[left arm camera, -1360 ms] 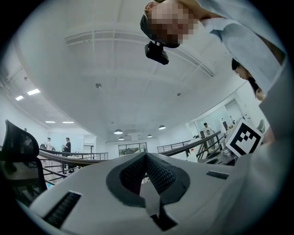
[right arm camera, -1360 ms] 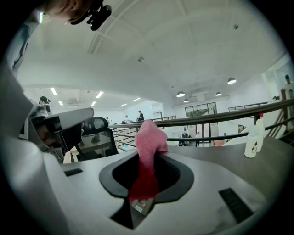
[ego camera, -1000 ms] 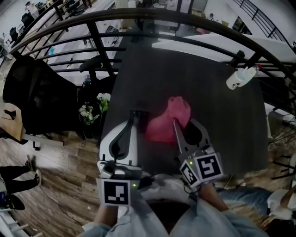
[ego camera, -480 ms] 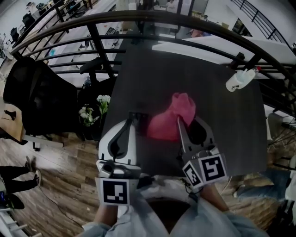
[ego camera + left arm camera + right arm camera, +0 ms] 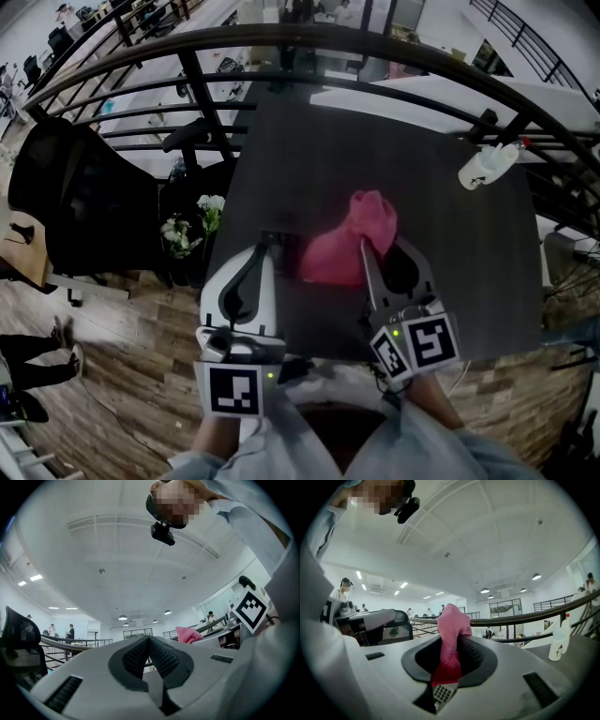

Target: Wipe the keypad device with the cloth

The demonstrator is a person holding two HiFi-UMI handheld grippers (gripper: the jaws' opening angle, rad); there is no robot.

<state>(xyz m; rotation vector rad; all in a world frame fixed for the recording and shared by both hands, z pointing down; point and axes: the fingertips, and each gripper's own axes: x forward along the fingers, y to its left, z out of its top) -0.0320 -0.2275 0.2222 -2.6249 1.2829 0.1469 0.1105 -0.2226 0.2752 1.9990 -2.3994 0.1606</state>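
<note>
The cloth [image 5: 342, 255] is bright pink against the dark charcoal counter [image 5: 375, 150]. The left hand-held gripper [image 5: 269, 242] and the right hand-held gripper [image 5: 380, 247] are white with black pads [image 5: 136, 657], each bearing a black-and-white square-patterned cube [image 5: 234, 390]. Left of the counter, the flowers [image 5: 208, 201] are white.

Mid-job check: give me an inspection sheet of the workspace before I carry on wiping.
Surface: dark table.
Job's things: pink cloth bunched mid-table; small dark item at the near-left edge, possibly the keypad device, keys not readable.
Clutter: white spray bottle at the far-right corner.
Grippers: left gripper jaws together, nothing seen between; right gripper shut on the cloth.
Cables: nothing seen.
Surroundings: black railing, black chair, flowers left of the table.
</note>
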